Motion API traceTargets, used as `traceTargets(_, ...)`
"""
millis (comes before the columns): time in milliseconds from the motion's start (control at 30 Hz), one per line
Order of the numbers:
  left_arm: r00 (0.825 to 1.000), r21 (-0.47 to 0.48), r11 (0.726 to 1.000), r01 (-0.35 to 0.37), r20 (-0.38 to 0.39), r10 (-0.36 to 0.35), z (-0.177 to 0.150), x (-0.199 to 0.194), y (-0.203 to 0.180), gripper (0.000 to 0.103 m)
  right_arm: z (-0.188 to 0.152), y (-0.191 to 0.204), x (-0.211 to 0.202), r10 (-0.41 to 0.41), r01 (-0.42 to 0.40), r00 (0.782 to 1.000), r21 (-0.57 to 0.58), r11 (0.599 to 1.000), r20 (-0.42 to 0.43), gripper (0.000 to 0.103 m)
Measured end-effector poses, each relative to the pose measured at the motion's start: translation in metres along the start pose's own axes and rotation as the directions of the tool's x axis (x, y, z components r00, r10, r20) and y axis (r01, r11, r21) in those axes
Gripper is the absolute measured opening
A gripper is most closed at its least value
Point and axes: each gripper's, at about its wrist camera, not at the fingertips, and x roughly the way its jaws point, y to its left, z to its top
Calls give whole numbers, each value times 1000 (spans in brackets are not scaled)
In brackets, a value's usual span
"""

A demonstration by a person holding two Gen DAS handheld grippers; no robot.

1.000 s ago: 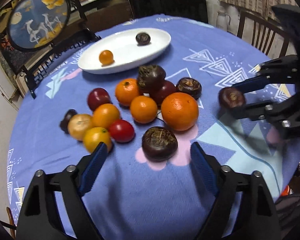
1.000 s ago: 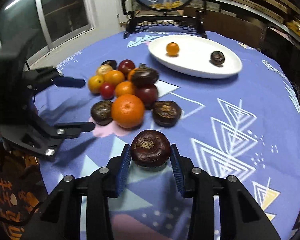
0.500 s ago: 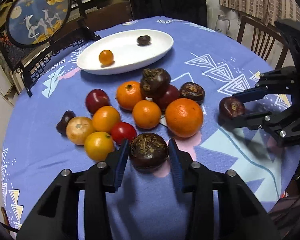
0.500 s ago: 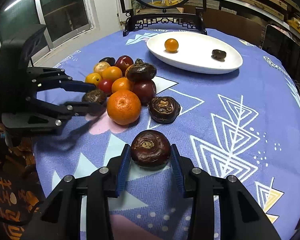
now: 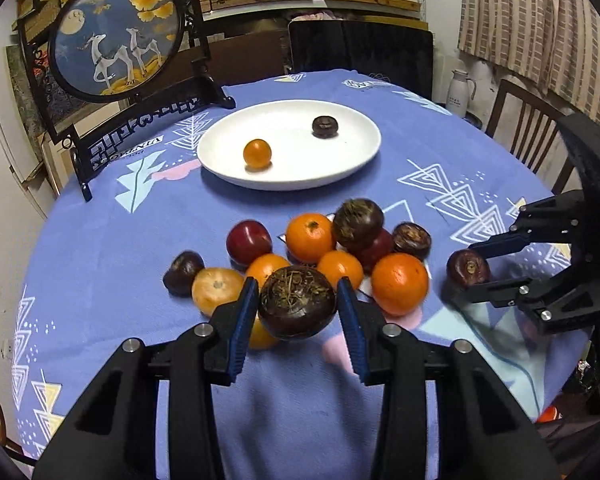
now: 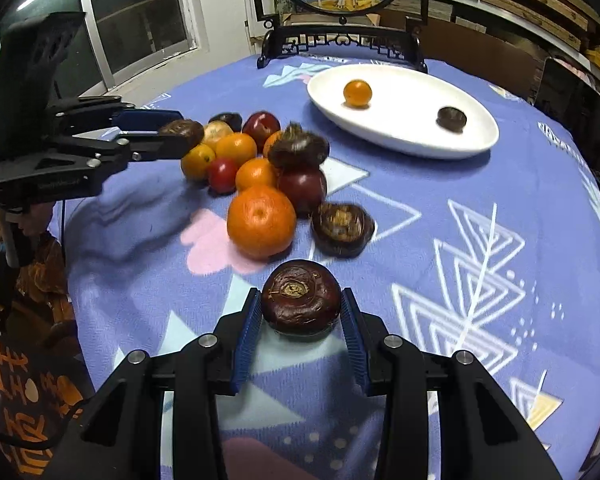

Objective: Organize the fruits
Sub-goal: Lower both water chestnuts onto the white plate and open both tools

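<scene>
My left gripper is shut on a dark brown water chestnut and holds it above the fruit pile. My right gripper is shut on another dark water chestnut, lifted a little off the cloth; it also shows in the left wrist view. The pile holds oranges, red tomatoes, yellow fruit and more chestnuts, with a large orange nearest. A white oval plate behind the pile holds a small orange fruit and a chestnut.
The round table has a blue patterned cloth. A round painted screen on a black stand stands at the far left edge. Chairs ring the table. A window lies beyond the left gripper in the right wrist view.
My left gripper moved in, shut on a chestnut from the pile's near side and lifted it. My right gripper kept its chestnut and rose slightly.
</scene>
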Motion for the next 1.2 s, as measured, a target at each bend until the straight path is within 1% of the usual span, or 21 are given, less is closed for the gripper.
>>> traceTargets(67,1000,12,1000,-7,14,7,11,2,2,40,15,-4,-7,-16,16,999,-11,1000,33,40)
traceTargets(167,998,16,1000,-23,62,22,41,2,7,40,43,-13,-18,-43,46,994,-24,999,99,40)
traceTargets(300,992,-9,999,-33,124,34,84,12,18,40,84,-34,-24,-66,66,981,6,998,181,40)
traceTargets(367,991,-22,999,-29,131,32,102,23,22,40,104,-47,-20,-70,65,975,31,997,212,40)
traceTargets(433,992,-40,999,-32,119,37,120,41,28,40,120,-62,-12,-82,70,969,61,996,231,40)
traceTargets(567,995,-59,997,-45,85,50,142,78,38,40,147,-93,15,-85,55,968,132,990,235,40)
traceTargets(633,996,-69,996,-53,66,58,151,96,42,40,157,-108,33,-78,40,971,168,985,225,40)
traceTargets(767,996,-79,994,-70,40,74,159,122,48,40,167,-125,59,-77,30,974,214,976,212,40)
traceTargets(867,996,-81,993,-86,20,88,162,134,51,40,170,-134,72,-67,16,976,239,971,206,40)
traceTargets(1033,995,-80,992,-100,-12,99,162,151,54,40,171,-138,85,-63,11,978,251,968,200,40)
traceTargets(1200,994,-81,991,-104,-25,102,163,158,54,40,172,-144,89,-56,2,978,258,966,202,40)
